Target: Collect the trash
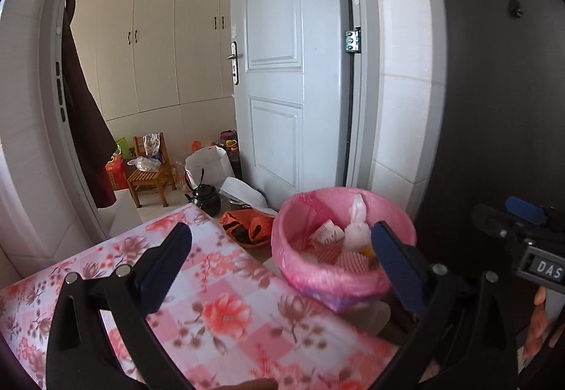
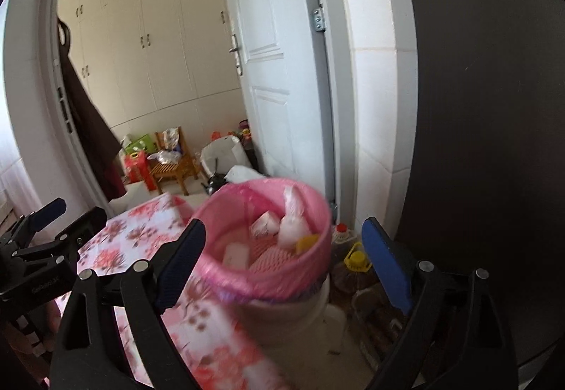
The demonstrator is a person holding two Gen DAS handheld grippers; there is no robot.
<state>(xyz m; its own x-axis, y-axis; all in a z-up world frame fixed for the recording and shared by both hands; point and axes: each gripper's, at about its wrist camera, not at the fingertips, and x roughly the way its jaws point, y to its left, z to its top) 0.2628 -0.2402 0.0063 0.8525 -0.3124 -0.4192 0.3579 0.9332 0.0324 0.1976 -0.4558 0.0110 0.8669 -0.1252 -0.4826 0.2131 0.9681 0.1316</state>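
While both grippers hang with nothing in them, the entries run as follows.

Bin: a small bin with a pink liner, lower right of centre in the left wrist view and lower centre in the right wrist view, standing just past the edge of the table with the flowered cloth.

Contents: a knotted white plastic bag, a small carton, striped pink-and-white wrapping and a yellow piece; the deeper layers are hidden.

Handling, judged: the trash looks light and soft; the bag would crumple and slip, so its knotted neck seems the best hold. The carton is stiffer and could be pinched across its flat faces. The thin liner looks easy to tear; take it at the rolled rim.

Left gripper: fingers spread wide, nothing between the pads; the bin lies ahead and to the right, partly behind the right-hand finger, not touched.

Right gripper: fingers apart and empty; the bin sits squarely in the gap between them but farther on, apart from both pads.

Nearby: oil bottles on the floor beside the bin, a white door behind.
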